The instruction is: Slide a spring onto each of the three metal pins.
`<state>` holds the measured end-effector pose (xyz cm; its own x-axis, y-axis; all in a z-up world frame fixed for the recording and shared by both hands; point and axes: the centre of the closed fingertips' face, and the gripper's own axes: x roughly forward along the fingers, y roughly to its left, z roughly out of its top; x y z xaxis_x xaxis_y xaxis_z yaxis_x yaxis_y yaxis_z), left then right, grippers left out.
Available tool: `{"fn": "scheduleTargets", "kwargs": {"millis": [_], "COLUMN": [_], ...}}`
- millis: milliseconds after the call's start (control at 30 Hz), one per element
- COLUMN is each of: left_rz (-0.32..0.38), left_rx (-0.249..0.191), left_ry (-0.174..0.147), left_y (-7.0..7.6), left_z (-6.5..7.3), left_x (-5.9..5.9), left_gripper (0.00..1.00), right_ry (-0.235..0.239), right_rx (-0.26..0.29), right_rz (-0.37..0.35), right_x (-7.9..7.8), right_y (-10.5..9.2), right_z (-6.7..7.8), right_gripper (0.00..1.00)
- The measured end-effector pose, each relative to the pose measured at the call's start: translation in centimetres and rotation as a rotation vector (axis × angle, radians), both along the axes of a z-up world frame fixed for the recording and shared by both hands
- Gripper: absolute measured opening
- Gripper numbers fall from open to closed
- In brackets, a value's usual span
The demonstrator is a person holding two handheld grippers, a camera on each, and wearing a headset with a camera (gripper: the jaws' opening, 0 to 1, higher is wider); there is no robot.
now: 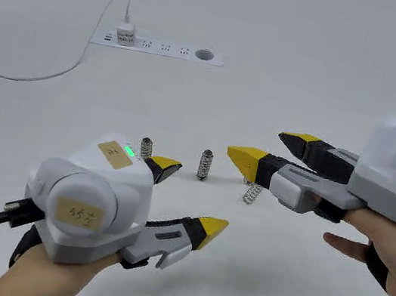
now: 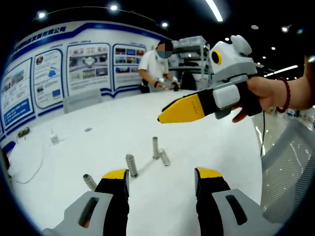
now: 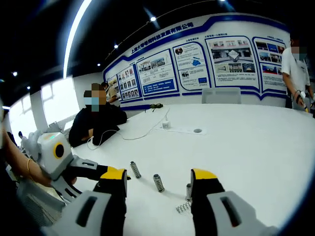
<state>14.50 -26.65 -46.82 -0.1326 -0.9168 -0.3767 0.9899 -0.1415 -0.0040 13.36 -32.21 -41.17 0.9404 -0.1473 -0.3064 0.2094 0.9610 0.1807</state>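
Near the head view's centre, a loose spring [image 1: 251,193] lies on the table [image 1: 310,76], just right of a spring-covered pin [image 1: 205,165]. The left gripper [image 1: 191,195], lower left, and the right gripper [image 1: 263,146], at right, both have jaws apart and empty.

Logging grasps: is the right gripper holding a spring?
No, the right gripper stands open and empty; the loose spring lies on the table beside the bare pin.

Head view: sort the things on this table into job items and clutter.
Job items: left upright spring; middle upright spring; bare pin; loose spring; left gripper and right gripper, fingers apart.
Lying about: power strip; white plug; cable.
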Motion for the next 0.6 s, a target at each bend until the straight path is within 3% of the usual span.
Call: {"fn": "scheduleTargets", "kwargs": {"millis": [333, 600], "left_rz": [-0.004, 0.012], "left_rx": [0.004, 0.021], "left_ry": [-0.010, 0.014], "left_y": [-3.0, -4.9], "left_z": [-1.4, -2.9], "left_x": [-1.1, -1.4], "left_gripper": [0.47, 0.39], "right_ry": [-0.021, -0.027], "right_rx": [-0.010, -0.013], "right_rz": [-0.002, -0.030], "right_x": [-2.4, -4.0], "right_y": [0.4, 0.3], "right_z": [0.3, 0.2], "right_gripper": [0.55, 0.55]}}
